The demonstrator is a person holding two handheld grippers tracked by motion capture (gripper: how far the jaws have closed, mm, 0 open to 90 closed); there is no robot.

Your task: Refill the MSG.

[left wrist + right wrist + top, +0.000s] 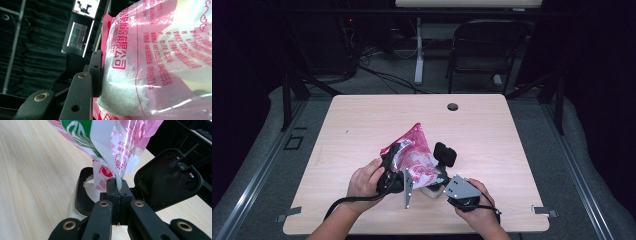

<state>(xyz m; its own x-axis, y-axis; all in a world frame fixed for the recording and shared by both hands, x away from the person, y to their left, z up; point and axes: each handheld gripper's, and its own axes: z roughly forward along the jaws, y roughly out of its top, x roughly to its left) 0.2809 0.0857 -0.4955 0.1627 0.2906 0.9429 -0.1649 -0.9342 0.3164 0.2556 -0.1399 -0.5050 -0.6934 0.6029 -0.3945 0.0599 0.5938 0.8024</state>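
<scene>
While both grippers (pixel 393 167) (pixel 439 182) clamp the bag (pixel 414 152), the wooden table (pixel 362 120) sits amid seemingly dark curtains.

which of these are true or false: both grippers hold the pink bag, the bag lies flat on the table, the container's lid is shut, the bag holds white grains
1. Both grippers hold the bag. True: the left gripper presses on the pink bag, and the right gripper pinches its corner.
2. The bag lies flat on the table. False: it is held up, tilted over the black container.
3. The container's lid is shut. False: the lid stands open.
4. The bag holds white grains. True, as the left gripper view shows.
</scene>
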